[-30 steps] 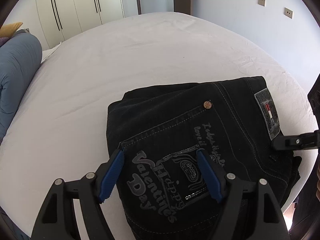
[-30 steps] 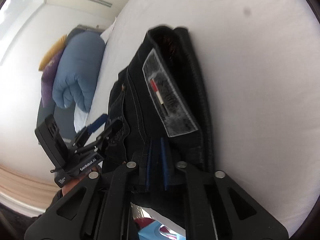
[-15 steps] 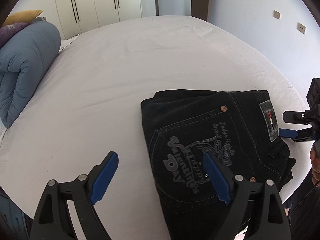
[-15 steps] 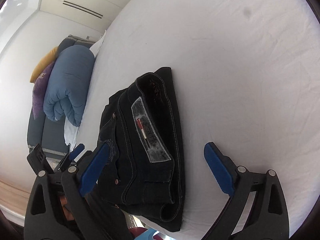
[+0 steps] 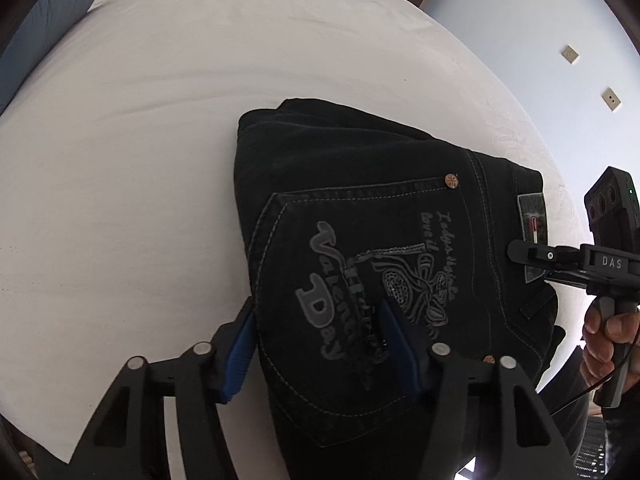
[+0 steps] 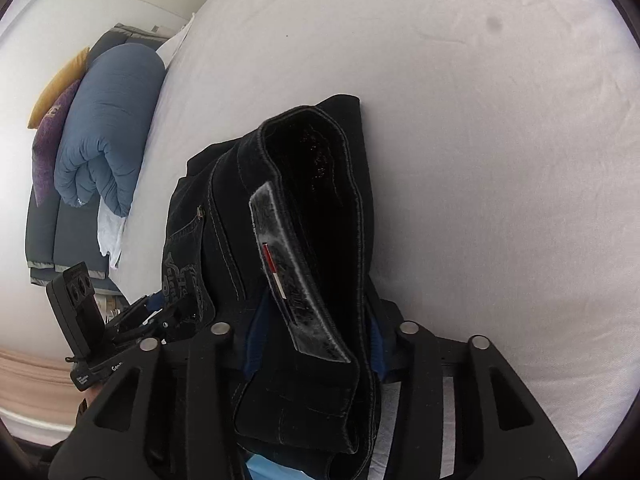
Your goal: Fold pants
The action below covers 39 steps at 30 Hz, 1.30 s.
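The black folded pants (image 5: 360,208) lie on the white bed (image 5: 140,120), back pocket print facing up. My left gripper (image 5: 320,344) has its blue fingers around the near edge of the stack, closed onto the thick fold. My right gripper (image 6: 316,340) clamps the waistband end of the pants (image 6: 312,208), beside the grey label patch (image 6: 296,280); it also shows at the right in the left wrist view (image 5: 532,256). The waistband end looks raised off the sheet.
A rolled blue duvet (image 6: 104,128) and purple and yellow pillows (image 6: 48,136) sit at the bed's head. A wall with sockets (image 5: 610,98) runs along the far side. The bed's near edge (image 5: 60,452) is just below my left gripper.
Half a second ago both grippers were open and drawn back from the pants. Both have moved in and closed on the folded stack, left on the near edge, right on the waistband end.
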Tool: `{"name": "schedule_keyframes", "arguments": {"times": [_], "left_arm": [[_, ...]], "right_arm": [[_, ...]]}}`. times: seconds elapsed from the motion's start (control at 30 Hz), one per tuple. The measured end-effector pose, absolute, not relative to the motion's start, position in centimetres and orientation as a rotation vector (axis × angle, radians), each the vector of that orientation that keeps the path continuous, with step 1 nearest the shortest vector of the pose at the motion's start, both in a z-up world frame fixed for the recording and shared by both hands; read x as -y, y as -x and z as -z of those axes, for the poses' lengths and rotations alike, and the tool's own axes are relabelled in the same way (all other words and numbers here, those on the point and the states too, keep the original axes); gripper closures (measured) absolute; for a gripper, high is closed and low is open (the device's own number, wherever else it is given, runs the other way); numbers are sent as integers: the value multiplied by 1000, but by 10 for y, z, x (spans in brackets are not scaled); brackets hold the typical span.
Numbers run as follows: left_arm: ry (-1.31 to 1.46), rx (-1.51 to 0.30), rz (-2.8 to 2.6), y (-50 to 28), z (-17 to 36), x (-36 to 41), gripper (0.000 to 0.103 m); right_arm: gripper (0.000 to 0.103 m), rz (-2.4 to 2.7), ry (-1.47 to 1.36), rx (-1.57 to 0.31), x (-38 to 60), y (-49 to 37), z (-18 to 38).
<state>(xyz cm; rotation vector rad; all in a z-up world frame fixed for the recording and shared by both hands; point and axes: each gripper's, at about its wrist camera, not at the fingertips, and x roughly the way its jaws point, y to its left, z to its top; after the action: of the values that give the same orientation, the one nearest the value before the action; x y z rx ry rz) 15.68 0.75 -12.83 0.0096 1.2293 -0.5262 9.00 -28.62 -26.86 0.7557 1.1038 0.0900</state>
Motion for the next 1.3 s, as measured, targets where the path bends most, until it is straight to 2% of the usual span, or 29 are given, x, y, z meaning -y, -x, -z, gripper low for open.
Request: {"name": "schedule_keyframes", "arguments": {"times": [0.07,0.13,0.23,0.33,0.6,0.73,0.87,0.9,1.0,1.03,1.07,1.13,1.17,1.2,1.3], "left_arm": [[-14,-1244,530,-160,127,-4,52],[-20,-1246,535,-161,123,-1,67],[-24,-1230,535,-158,113,2,80],[-21,-1197,536,-156,98,3,83],[-24,-1081,558,-189,50,16,83],[-63,-1065,570,-216,57,37,82],[-110,-1090,578,-234,83,54,81],[-126,-1113,574,-238,95,58,80],[-124,-1134,558,-243,116,63,65],[-120,-1132,552,-242,120,62,59],[-116,-1128,546,-241,123,62,56],[-102,-1114,520,-240,127,57,34],[-89,-1106,503,-240,128,52,29],[-73,-1100,501,-240,129,47,26],[-73,-1074,486,-226,120,34,26]], "right_arm": [[77,-96,-741,-1098,285,-88,266],[81,-94,-684,-1090,277,-88,258],[87,-92,-594,-1062,267,-83,234],[88,-110,-568,-1019,262,-78,210],[89,-125,-580,-897,280,-87,158],[89,-111,-601,-881,306,-109,150],[89,-84,-634,-900,332,-138,170],[89,-79,-645,-914,338,-145,180],[85,-39,-715,-967,358,-157,218],[77,-30,-731,-976,362,-158,229],[75,-27,-771,-977,368,-156,240],[72,-67,-849,-930,378,-151,253],[70,-80,-863,-915,379,-151,256],[68,-88,-868,-904,379,-150,255],[47,-53,-846,-883,375,-145,239]]}}
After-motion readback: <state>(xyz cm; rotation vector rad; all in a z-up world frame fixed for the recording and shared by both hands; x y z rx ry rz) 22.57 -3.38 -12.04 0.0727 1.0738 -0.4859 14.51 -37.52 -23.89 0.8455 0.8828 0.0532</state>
